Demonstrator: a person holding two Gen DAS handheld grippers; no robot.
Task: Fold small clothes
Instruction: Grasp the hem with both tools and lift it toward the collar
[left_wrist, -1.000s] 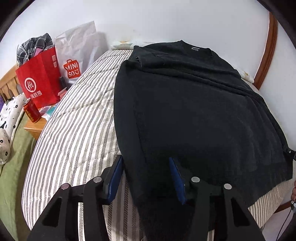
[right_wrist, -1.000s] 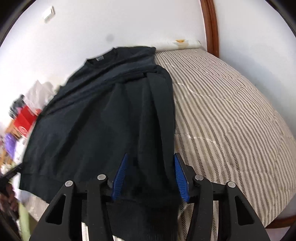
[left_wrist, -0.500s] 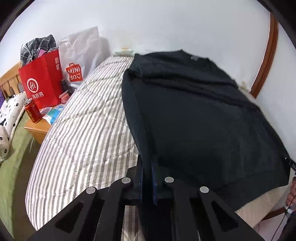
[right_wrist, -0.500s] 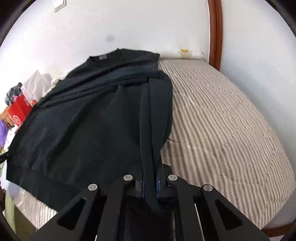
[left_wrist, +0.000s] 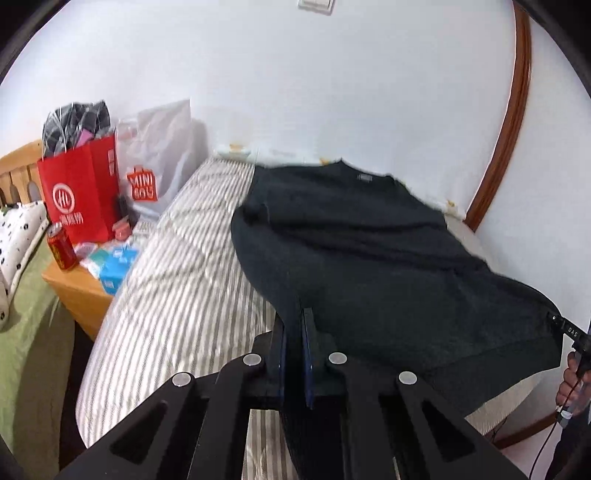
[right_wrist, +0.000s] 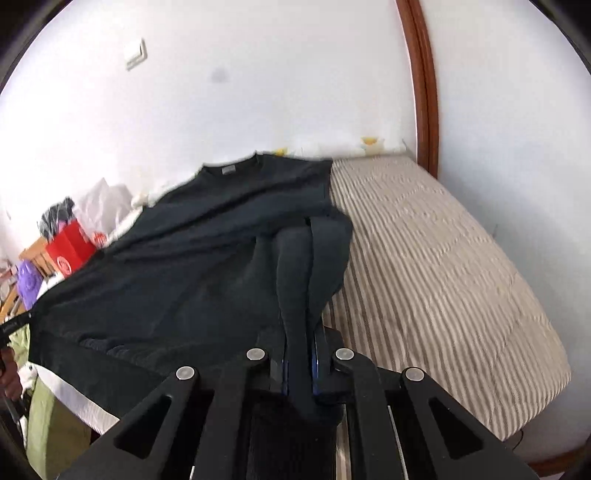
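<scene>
Garment: black knit sweater (left_wrist: 369, 258) lies on striped quilted bed (left_wrist: 177, 295), collar at 12 o'clock.
Claws: left claw (left_wrist: 293, 354) and right claw (right_wrist: 299, 354) both clamped on its hem corners.
Risk: uneven lift could bunch the sweater or slip a corner free.

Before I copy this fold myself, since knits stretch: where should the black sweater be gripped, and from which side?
Probably at the two corners of its near hem, from the bed's foot. The black sweater lies flat, collar toward the wall, so the hem edge is free. The left claw and right claw are each shut on a hem corner there, lifting it evenly.
</scene>
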